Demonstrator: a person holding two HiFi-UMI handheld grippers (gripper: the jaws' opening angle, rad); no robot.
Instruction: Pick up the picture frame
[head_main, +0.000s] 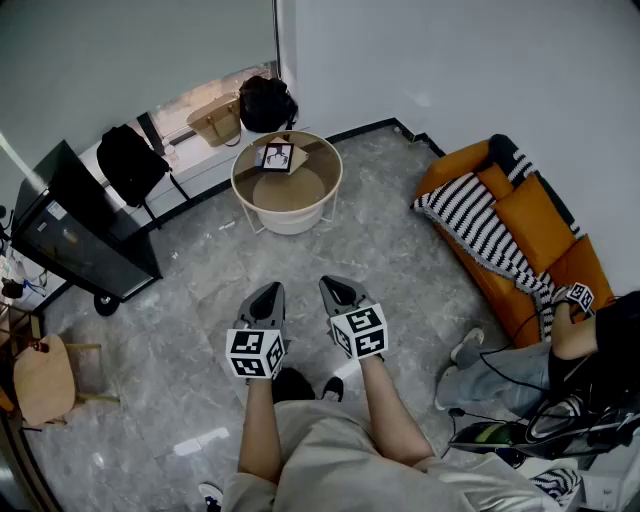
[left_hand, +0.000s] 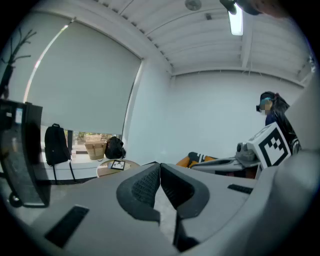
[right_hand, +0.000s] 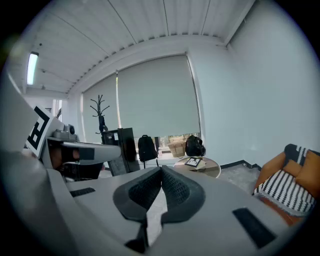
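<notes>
A small dark-framed picture frame (head_main: 277, 157) lies on the round beige side table (head_main: 320, 195) at the far wall; it also shows small and distant as the picture frame (left_hand: 118, 165) and the picture frame (right_hand: 193, 161). My left gripper (head_main: 266, 297) and right gripper (head_main: 337, 290) hover side by side over the grey marble floor, well short of the table. Both have their jaws pressed together at the tips with nothing between them, as seen for the left gripper (left_hand: 159, 167) and the right gripper (right_hand: 161, 171).
A black cabinet on wheels (head_main: 70, 230) stands left, with a black backpack (head_main: 130, 163) beside it. A tan bag (head_main: 216, 120) and black bag (head_main: 265, 102) sit behind the table. An orange sofa (head_main: 530, 240) with a striped throw and a seated person (head_main: 560, 350) are right. A wooden chair (head_main: 45, 380) is near left.
</notes>
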